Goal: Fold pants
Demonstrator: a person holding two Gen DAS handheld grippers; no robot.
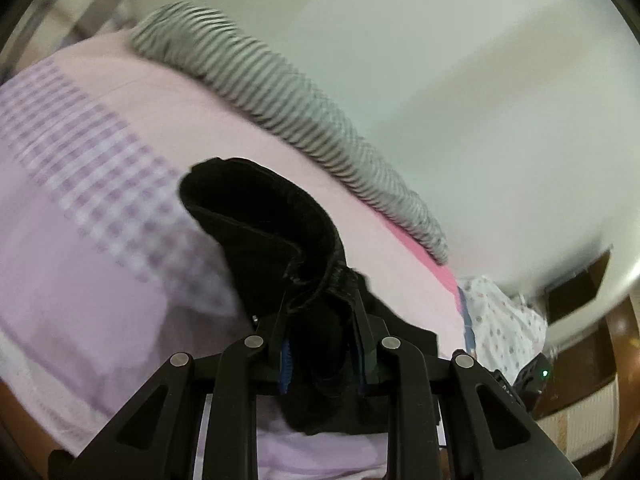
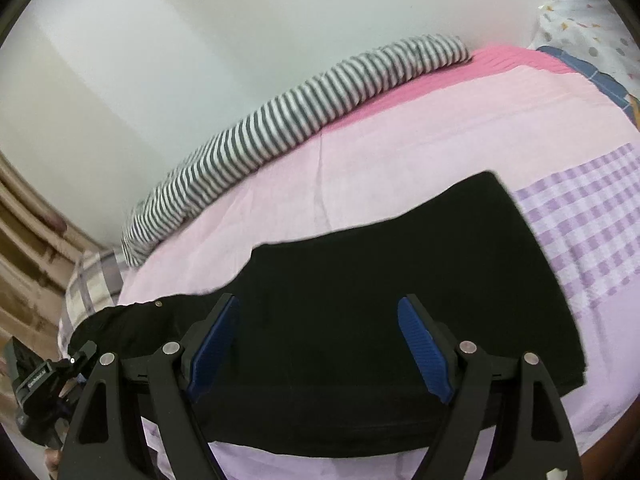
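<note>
Pants [image 2: 380,280], black, lie spread on the pink bed [image 2: 400,144]. Your left gripper [image 1: 322,308] has its jaws clamped on a bunched edge; your right gripper [image 2: 320,304] hovers above, jaws wide apart.

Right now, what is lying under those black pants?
The black pants lie on a pink and lilac checked bedsheet, which shows all around them. The sheet directly beneath is covered. The left tool lifts one bunched end; the right tool hovers open above.
</note>
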